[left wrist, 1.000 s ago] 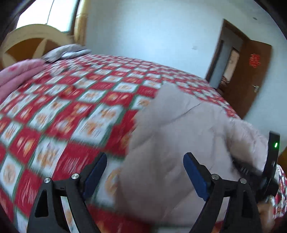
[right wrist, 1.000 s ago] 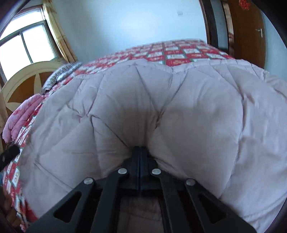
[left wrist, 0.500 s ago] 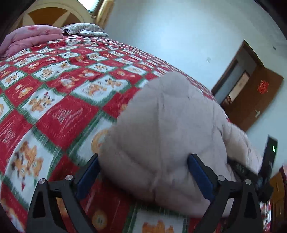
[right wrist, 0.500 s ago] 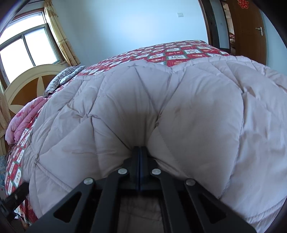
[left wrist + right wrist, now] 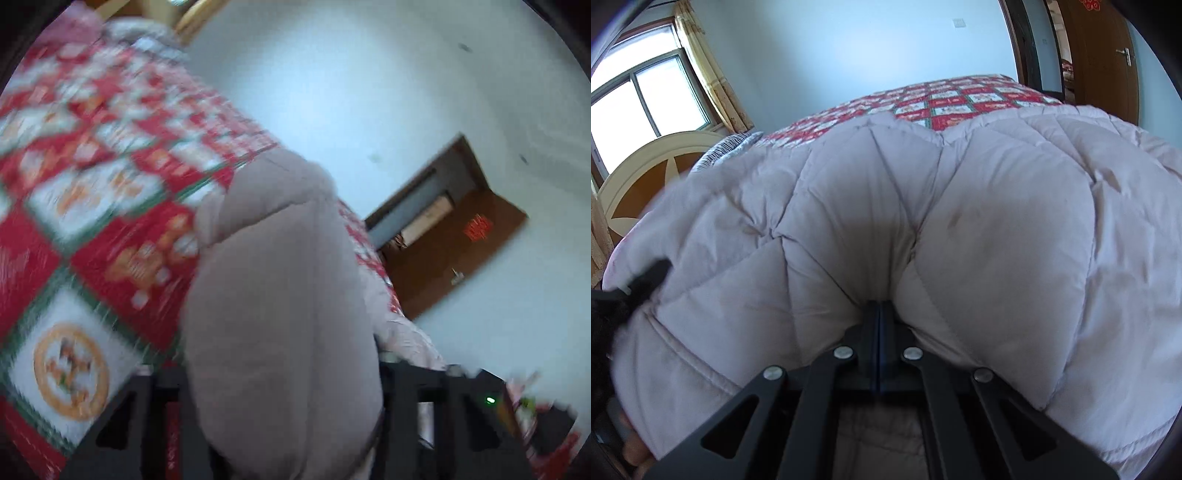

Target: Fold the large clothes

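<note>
While both grippers hold its near edge, the coat point(image 5: 979, 229) lies on the bed point(image 5: 960, 99).
The right gripper point(image 5: 879, 325) is clamped tight on a pinch of coat; the left gripper point(image 5: 280, 417), its jaws closing, has a puffy coat corner between them. Past the coat stretches the red checked bedspread point(image 5: 92, 192), then the headboard point(image 5: 646, 173), window point(image 5: 646, 103) and door point(image 5: 1104, 55).
</note>
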Demonstrator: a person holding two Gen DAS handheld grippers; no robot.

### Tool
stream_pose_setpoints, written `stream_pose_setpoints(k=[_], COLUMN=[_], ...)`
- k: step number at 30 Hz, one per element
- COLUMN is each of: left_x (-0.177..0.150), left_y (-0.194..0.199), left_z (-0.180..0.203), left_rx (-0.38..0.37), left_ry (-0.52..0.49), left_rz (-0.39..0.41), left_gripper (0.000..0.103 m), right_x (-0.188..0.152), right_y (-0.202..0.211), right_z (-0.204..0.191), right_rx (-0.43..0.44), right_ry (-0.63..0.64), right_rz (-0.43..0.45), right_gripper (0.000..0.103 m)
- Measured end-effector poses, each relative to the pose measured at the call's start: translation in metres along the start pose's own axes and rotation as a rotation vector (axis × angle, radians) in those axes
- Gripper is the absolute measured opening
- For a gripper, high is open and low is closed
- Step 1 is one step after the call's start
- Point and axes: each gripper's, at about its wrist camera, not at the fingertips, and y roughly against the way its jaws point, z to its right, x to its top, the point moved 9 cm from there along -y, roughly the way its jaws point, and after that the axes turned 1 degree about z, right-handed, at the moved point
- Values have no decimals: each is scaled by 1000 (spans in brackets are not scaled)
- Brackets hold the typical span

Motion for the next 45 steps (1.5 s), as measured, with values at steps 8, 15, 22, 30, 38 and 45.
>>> stream_pose_setpoints(k=[8, 15, 22, 30, 38, 45], left_x=[15, 21, 23, -47, -163, -227], left_y=[34, 89, 112, 82, 30, -1], left_z=[80, 119, 118, 178, 203, 185], left_rx=[-128, -77, -29, -94, -50, -22], left_ry=[-222, -510, -654, -854, -1190, -1419], left_rz=[-16, 16, 49, -26, -150, -205], left_gripper=[18, 18, 18, 18, 18, 20], right_x=[-21, -63, -55, -12, -57, -68], right_y=[6, 3, 46, 147, 109, 109], right_z=[-12, -128, -144, 38, 69, 98], right_rx=[237, 596, 570, 141, 195, 289], right_ry=[-292, -399, -173, -128, -243, -353], right_rz=[-130, -295, -267, 95, -6, -55], right_gripper=[0, 0, 8, 11, 9, 0])
